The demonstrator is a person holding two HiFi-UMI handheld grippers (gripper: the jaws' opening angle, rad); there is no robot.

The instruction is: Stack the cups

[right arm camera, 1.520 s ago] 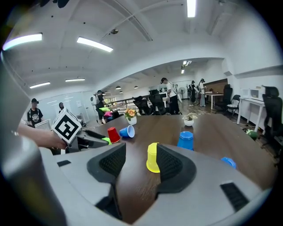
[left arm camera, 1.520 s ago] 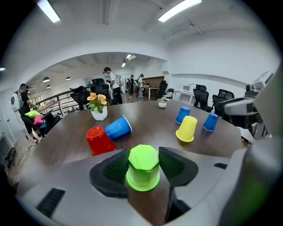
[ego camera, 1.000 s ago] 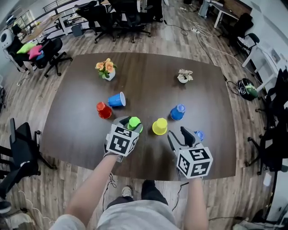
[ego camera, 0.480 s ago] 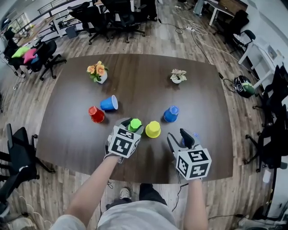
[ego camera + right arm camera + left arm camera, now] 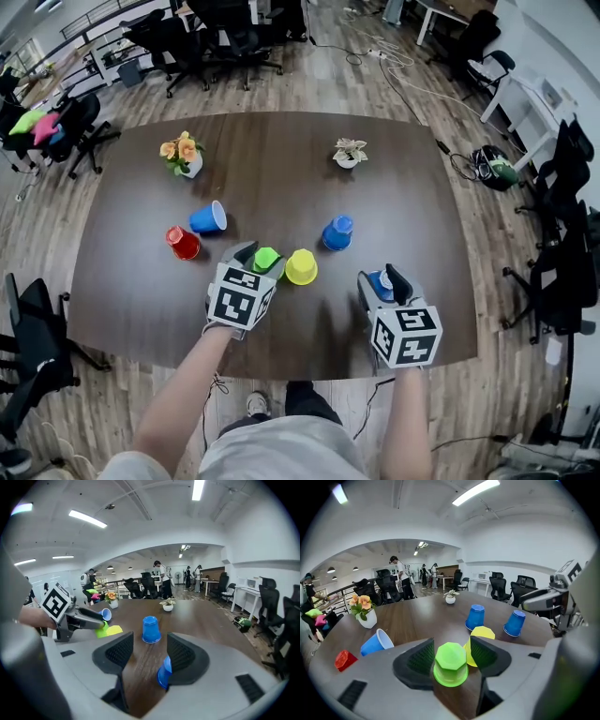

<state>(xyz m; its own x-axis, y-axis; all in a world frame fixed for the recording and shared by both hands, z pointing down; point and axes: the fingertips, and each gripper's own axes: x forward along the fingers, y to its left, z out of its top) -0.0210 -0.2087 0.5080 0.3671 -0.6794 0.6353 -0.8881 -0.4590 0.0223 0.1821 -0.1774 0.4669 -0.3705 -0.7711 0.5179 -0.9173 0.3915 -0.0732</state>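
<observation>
Straddling the green cup point(image 5: 451, 665), the left gripper point(image 5: 451, 648) has its jaws opening, and the cup stands mouth down on the table point(image 5: 281, 141) between them. A sliver of space shows between the cup and the jaw on its right side, while the other pad sits very close to the cup's wall. Just beyond that right-side jaw, the yellow cup point(image 5: 301, 267) stands mouth down too, just beside the green one. The right gripper point(image 5: 150, 653) is spread wide with nothing pressed between its pads; the near blue cup point(image 5: 164, 673) peeks out from behind its right jaw, close against it, and the head view shows that cup between the two jaws near the table's front edge. Ahead of this gripper the far blue cup point(image 5: 337, 232) stands mouth down, near the yellow cup but apart from it. To the left, the tipped blue cup point(image 5: 207, 218) lies on its side, with the red cup point(image 5: 182, 243) just beside it. Farther back on the table sit a flower pot point(image 5: 184, 155) on the left and a small plant point(image 5: 349, 153) on the right, well apart.
</observation>
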